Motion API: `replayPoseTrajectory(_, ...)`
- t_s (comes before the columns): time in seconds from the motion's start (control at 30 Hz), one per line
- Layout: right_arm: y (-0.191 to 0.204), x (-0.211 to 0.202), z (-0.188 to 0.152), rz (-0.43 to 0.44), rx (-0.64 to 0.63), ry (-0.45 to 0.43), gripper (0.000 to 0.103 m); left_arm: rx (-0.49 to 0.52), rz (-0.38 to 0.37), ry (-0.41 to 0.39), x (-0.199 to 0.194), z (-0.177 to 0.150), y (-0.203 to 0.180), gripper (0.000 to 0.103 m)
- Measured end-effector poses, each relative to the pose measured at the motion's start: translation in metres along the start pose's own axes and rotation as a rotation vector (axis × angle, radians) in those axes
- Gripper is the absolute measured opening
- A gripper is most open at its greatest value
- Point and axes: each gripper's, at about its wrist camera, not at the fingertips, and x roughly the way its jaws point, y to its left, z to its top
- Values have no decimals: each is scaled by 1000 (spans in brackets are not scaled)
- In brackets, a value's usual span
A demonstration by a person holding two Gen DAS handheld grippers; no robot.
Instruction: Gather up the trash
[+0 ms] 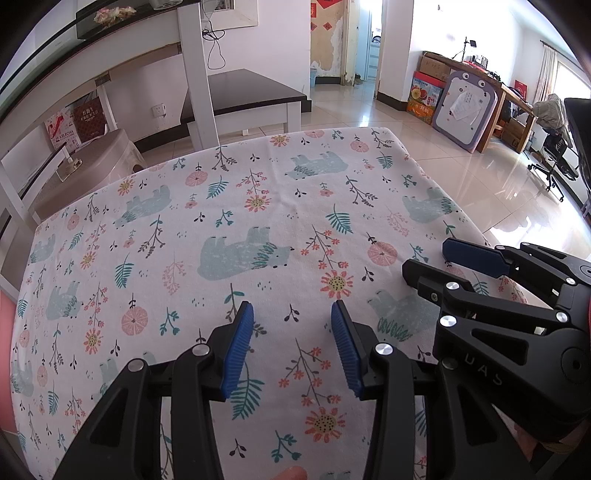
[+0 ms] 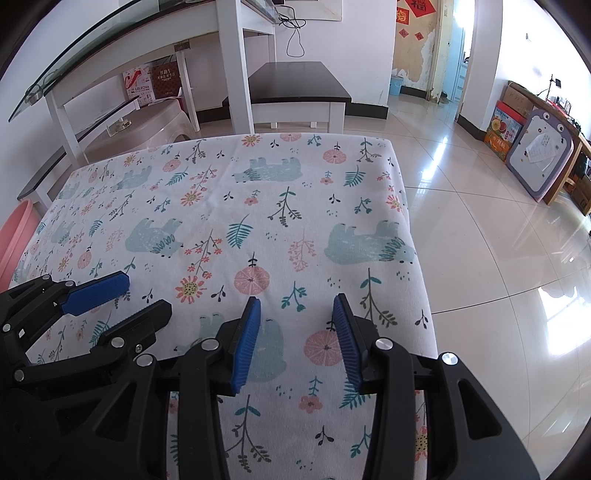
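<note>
Through the left wrist camera, your left gripper (image 1: pixel 291 343) hangs over the table draped in a white cotton cloth printed with pale blue bears and pink flowers (image 1: pixel 236 206). Its jaws stand apart with nothing between the ribbed blue pads; only bare cloth shows in the gap. At three o'clock your right gripper (image 1: pixel 439 262) comes in from the side, its jaws likewise apart and empty. No trash shows anywhere on the cloth in this view. At nine o'clock, under the white side desk, a red paper gift bag (image 1: pixel 66 127) reads "LELECHA"; a darker bag beside it carries Chinese characters too small to read. The right gripper's black body bears raised letters that look like "UAS".

Through the right wrist camera, your right gripper (image 2: pixel 297 339) has its jaws parted over the near right corner of the table, gripping nothing. Your left gripper (image 2: pixel 136 295) sits at nine o'clock, jaws parted and empty. The curved rim of a pink plastic basin (image 2: pixel 14 236) shows at the table's left edge; it may be the bin, though I cannot tell. At twelve o'clock a red wall hanging (image 2: pixel 419 7) shows the character "福", and "LELECHA" reads again at eleven.

I judge you are either at the very start or finished: no trash is in sight. Your next move calls for finding a piece of it first.
</note>
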Motion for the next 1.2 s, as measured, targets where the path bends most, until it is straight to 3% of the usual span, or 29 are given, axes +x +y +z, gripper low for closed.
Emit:
replayPoseTrajectory(0.57,3,-3,-2,-25,12,-1,44,-57,47,1,-8,-3,3,43)
replayPoseTrajectory(1.2,7,-7,-9,-41,19,-2,45,-41,32,-1,-9,-2,6,42)
